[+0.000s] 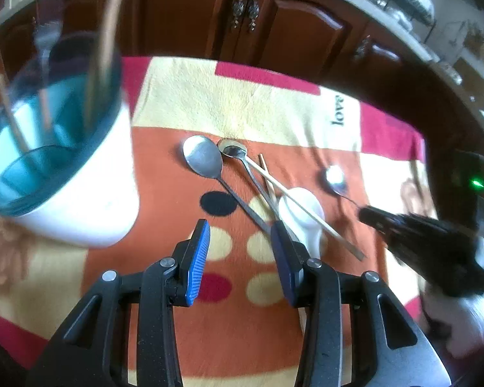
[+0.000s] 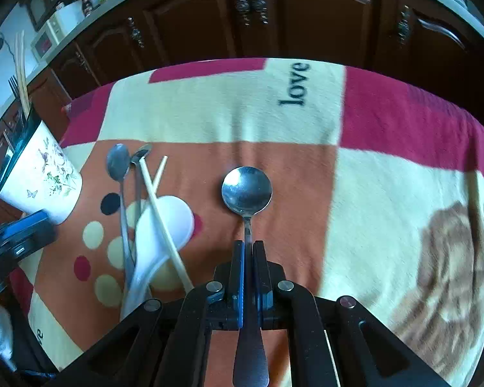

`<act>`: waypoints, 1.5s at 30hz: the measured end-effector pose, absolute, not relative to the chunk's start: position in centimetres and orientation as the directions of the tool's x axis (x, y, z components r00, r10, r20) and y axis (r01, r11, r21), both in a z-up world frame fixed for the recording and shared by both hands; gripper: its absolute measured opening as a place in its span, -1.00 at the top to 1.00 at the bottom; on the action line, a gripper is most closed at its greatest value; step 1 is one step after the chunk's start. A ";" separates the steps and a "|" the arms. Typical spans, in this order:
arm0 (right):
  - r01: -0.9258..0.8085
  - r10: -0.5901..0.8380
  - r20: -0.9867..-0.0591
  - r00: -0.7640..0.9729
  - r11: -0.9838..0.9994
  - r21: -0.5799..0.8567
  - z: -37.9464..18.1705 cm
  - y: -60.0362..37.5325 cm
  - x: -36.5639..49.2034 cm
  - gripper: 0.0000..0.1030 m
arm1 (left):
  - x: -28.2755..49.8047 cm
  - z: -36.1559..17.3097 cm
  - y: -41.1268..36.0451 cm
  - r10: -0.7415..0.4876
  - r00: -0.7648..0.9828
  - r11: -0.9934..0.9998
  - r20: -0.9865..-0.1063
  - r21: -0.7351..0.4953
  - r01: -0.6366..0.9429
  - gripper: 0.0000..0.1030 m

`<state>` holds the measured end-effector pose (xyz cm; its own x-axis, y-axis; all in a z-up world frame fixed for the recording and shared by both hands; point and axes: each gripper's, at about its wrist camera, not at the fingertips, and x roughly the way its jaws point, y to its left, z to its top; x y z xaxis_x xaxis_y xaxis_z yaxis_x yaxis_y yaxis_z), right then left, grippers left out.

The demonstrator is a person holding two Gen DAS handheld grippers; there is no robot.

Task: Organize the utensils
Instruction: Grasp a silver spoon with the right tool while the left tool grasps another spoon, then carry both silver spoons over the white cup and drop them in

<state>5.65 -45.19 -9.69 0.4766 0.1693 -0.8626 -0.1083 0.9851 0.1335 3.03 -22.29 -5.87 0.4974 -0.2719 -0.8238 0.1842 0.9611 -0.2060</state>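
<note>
Beneath the white ladle [image 2: 164,225], spoon handles vanish.

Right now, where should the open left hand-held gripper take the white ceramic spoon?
Take the white ceramic spoon by its narrow handle, from above: the bowl is too wide, and a chopstick lies across it.

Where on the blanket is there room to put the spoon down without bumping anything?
The blanket is bare to the right of the round spoon that the right tongs pinch, out past the word "love". It is crowded on the left: two metal spoons, a white spoon and chopsticks lie piled beside the utensil holder.
</note>
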 end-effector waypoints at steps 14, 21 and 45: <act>-0.098 0.223 -0.841 0.493 0.975 0.201 -9.8 -47.1 4.7 0.92 | 6.9 -10.0 -25.5 -0.179 0.437 0.979 -0.882 -0.114 0.172 0.47; -0.095 0.224 -0.826 0.517 0.974 0.204 -9.2 -46.7 4.2 0.92 | 6.2 -9.6 -23.9 -0.254 0.403 0.955 -0.879 -0.162 0.249 0.85; -0.081 0.287 -0.839 0.462 0.956 0.282 -9.5 -46.2 -5.2 0.57 | -2.7 -7.6 -20.3 -0.360 0.312 0.877 -0.879 -0.205 0.435 0.49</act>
